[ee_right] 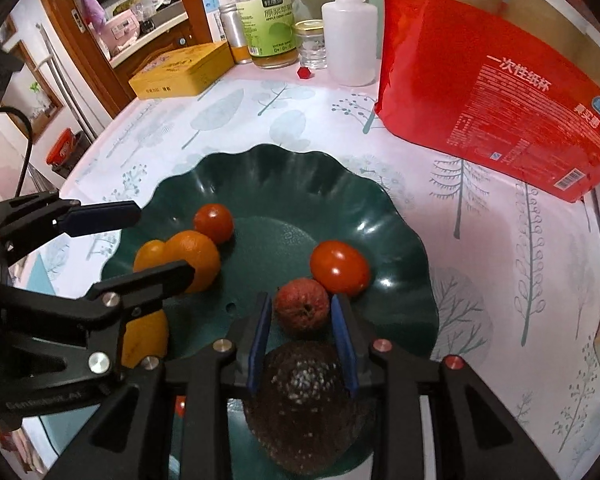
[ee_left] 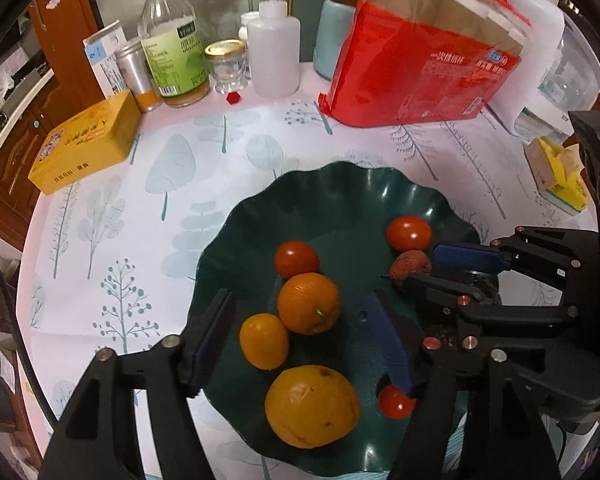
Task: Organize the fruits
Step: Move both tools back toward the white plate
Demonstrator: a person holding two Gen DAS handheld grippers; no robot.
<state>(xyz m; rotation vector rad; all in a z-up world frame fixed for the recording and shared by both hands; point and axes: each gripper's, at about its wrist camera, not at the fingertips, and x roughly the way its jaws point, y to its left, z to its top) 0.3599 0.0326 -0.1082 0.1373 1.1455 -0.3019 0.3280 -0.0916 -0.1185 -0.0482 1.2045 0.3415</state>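
Note:
A dark green scalloped plate (ee_left: 340,196) (ee_right: 284,176) holds several fruits: oranges (ee_left: 308,303) (ee_right: 196,258), a large yellow orange (ee_left: 312,406), small red tomatoes (ee_left: 409,233) (ee_right: 339,267), and a wrinkled reddish fruit (ee_left: 411,266) (ee_right: 302,309). My left gripper (ee_left: 300,332) is open over the plate, empty, around the oranges. My right gripper (ee_right: 302,338) (ee_left: 440,268) is shut on a dark bumpy avocado (ee_right: 306,404) just above the plate's near rim, with the wrinkled fruit between its fingertips.
At the table's back stand a red bag of paper cups (ee_left: 420,64) (ee_right: 500,92), a white squeeze bottle (ee_left: 274,56), a vinegar bottle (ee_left: 174,52), a small jar (ee_left: 228,66), a metal can (ee_left: 134,76), a yellow tin (ee_left: 88,142) and a tissue box (ee_left: 560,180).

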